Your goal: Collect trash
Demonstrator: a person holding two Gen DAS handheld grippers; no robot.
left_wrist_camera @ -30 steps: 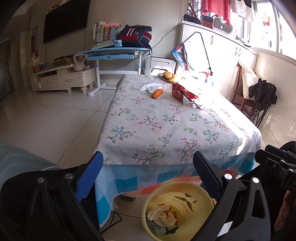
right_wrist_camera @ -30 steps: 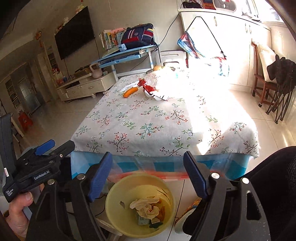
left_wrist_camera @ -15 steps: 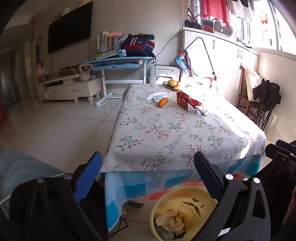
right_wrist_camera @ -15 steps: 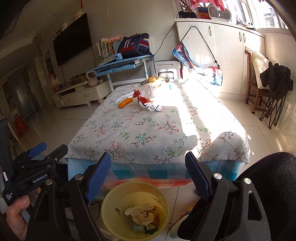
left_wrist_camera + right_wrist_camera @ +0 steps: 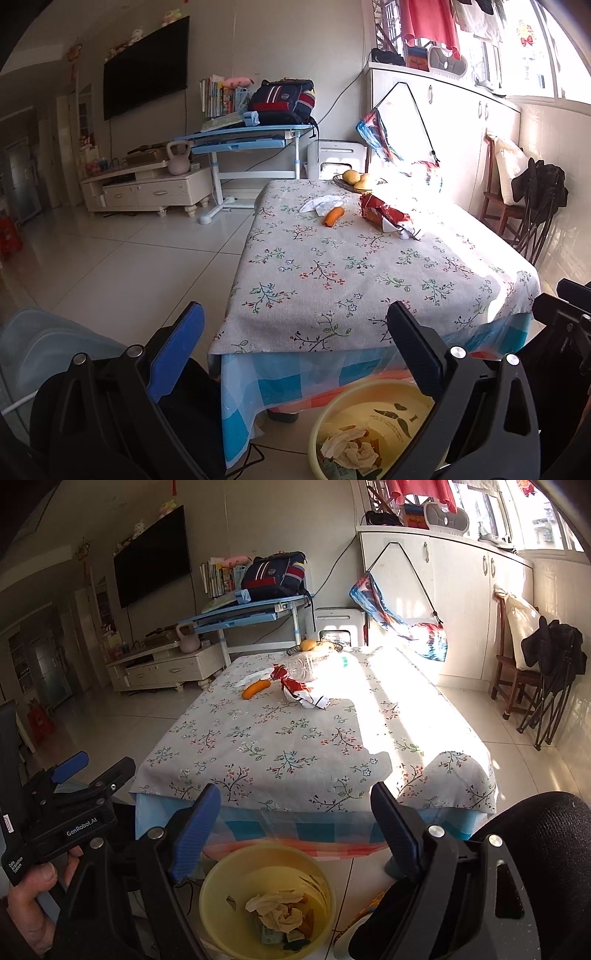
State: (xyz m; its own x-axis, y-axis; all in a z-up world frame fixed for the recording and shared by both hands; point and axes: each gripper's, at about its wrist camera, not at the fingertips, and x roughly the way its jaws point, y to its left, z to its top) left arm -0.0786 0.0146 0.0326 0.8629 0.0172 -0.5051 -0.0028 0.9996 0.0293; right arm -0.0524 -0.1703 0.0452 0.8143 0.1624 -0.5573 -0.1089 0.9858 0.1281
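A yellow trash bin (image 5: 264, 901) with crumpled tissue and scraps stands on the floor at the near edge of the floral-cloth table (image 5: 306, 738); it also shows in the left wrist view (image 5: 373, 432). On the far part of the table lie a red snack wrapper (image 5: 386, 216) (image 5: 299, 692), a white tissue (image 5: 323, 201), an orange peel-like piece (image 5: 333, 215) (image 5: 255, 688) and a clear plastic bottle (image 5: 306, 664). My left gripper (image 5: 295, 350) is open and empty, held low before the table. My right gripper (image 5: 295, 827) is open and empty above the bin.
A fruit basket (image 5: 354, 181) sits at the table's far end. A black chair back (image 5: 546, 849) is at lower right. A blue desk (image 5: 243, 140) with a backpack, a TV stand (image 5: 147, 184) and a wooden chair (image 5: 506, 199) stand around.
Both grippers have drawn back and risen slightly from the table; the table and bin now appear a little farther away. Both stay open and empty.
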